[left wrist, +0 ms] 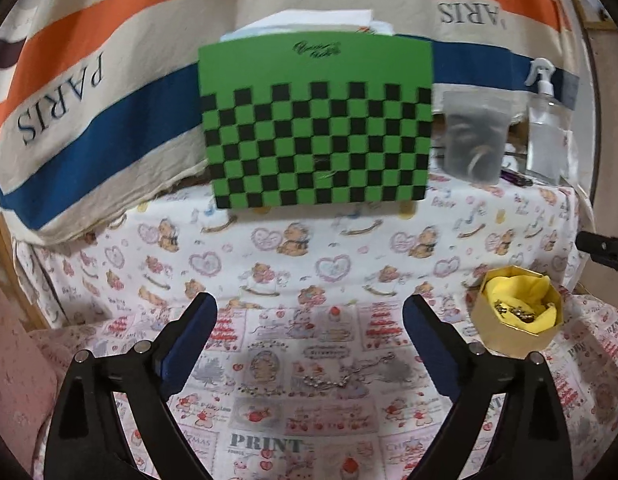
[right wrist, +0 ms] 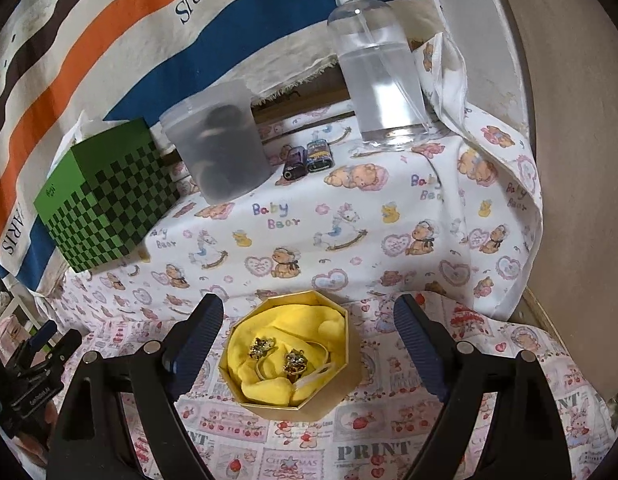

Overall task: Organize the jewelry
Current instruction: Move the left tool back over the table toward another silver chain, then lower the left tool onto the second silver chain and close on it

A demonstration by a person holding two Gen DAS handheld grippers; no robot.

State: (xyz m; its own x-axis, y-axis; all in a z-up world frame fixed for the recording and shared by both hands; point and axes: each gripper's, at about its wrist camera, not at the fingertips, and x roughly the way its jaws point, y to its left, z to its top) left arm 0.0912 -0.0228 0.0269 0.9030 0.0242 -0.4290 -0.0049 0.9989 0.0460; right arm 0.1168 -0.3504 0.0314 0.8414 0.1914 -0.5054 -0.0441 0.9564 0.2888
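A gold octagonal box (right wrist: 333, 392) lined with yellow cloth holds two gold rings (right wrist: 277, 354). It sits between the wide-open fingers of my right gripper (right wrist: 309, 344), which is empty. In the left wrist view the same box (left wrist: 513, 334) is at the right. A silver chain bracelet (left wrist: 329, 380) lies on the printed cloth between the fingers of my left gripper (left wrist: 309, 336), which is open and empty above it.
A green checkered box (left wrist: 317, 124) stands at the back; it also shows in the right wrist view (right wrist: 105, 204). Beside it are a frosted plastic cup (right wrist: 217, 148), a clear pump bottle (right wrist: 377, 72) and two small batteries (right wrist: 307, 160). A striped cloth hangs behind.
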